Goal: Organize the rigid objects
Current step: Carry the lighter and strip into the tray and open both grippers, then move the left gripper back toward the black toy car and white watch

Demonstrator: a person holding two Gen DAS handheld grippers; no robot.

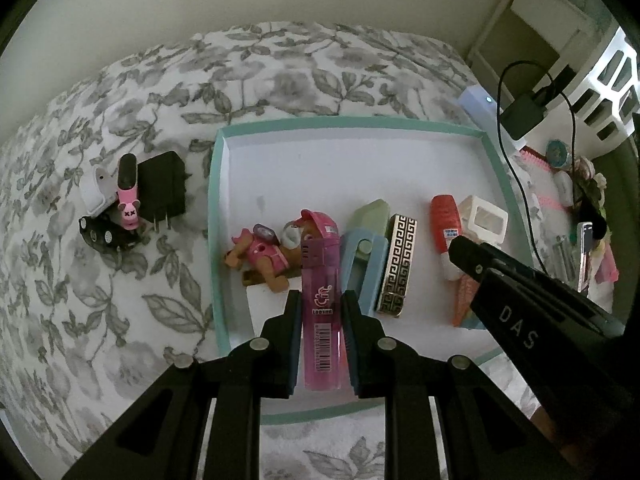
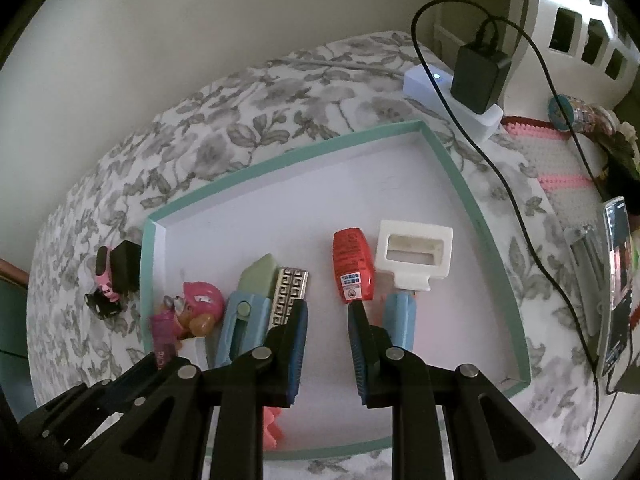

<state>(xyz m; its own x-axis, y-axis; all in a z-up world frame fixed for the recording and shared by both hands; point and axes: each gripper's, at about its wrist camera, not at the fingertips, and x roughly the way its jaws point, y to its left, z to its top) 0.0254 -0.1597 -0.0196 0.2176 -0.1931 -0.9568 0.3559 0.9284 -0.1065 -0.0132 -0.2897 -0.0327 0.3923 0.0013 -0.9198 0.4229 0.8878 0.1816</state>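
While I hold both grippers over the teal-rimmed tray [image 1: 214, 184] on the floral bedspread [image 1: 120, 280], I note in it a row of pink toy dog [image 1: 266, 254], blue-and-green cutter [image 1: 362, 258], key-patterned lighter [image 1: 398, 264], red tube [image 1: 444, 216] and white frame piece [image 1: 482, 216]. The left gripper [image 1: 320, 304] is clamped on the pink lighter [image 1: 320, 304], its long axis running along the fingers, cap end pointing away over the tray. The right gripper [image 2: 326, 320] stands narrow and empty; only the left view shows the white piece [image 1: 94, 190] beside the black charger [image 1: 162, 188] outside the tray.
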